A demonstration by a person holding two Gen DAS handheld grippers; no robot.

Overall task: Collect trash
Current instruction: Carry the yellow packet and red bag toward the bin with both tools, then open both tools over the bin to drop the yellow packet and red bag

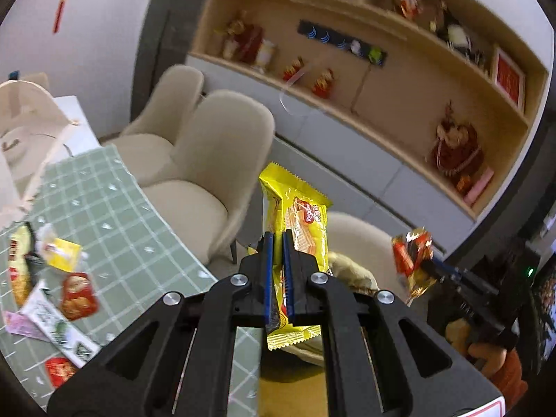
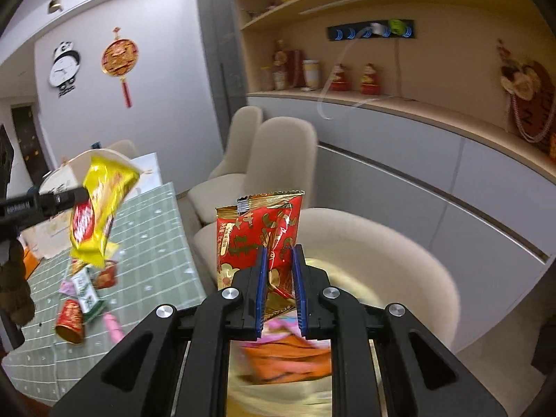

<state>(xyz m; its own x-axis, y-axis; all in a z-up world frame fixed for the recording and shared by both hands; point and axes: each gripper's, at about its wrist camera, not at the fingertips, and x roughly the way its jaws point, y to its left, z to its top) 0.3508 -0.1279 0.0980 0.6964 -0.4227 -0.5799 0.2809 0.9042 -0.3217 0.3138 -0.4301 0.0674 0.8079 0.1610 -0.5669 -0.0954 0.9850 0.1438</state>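
When looked at from the left claw [image 1: 278, 239] outward: shut tight on a yellow wafer wrapper [image 1: 299, 208], pinched near its bottom end. Standing long-way up and away from the fingertips, with a short crimped tail hanging under the pads. Over at the right claw [image 2: 279, 253]: nearly shut too, gripping a red and gold wrapper [image 2: 264, 229] by its lower part, with the top edge sticking straight up past the tips. Both held up in the air, off the table. Right below the right claw, close under the pads: a pile of orange and pink stuff [image 2: 288, 358] inside something pale and round [image 2: 417, 243]. Probably the place for trash, but too smeared to say for sure. From the left claw, down and a little to the right to reach that same spot, so likely a bit farther off than the right one. Best guess for next: drop the red one straight down, then bring the yellow one across and let go. Off to the left of both claws, well apart: a green checked table [image 1: 121, 208] with more small wrappers [image 1: 78, 295] waiting.
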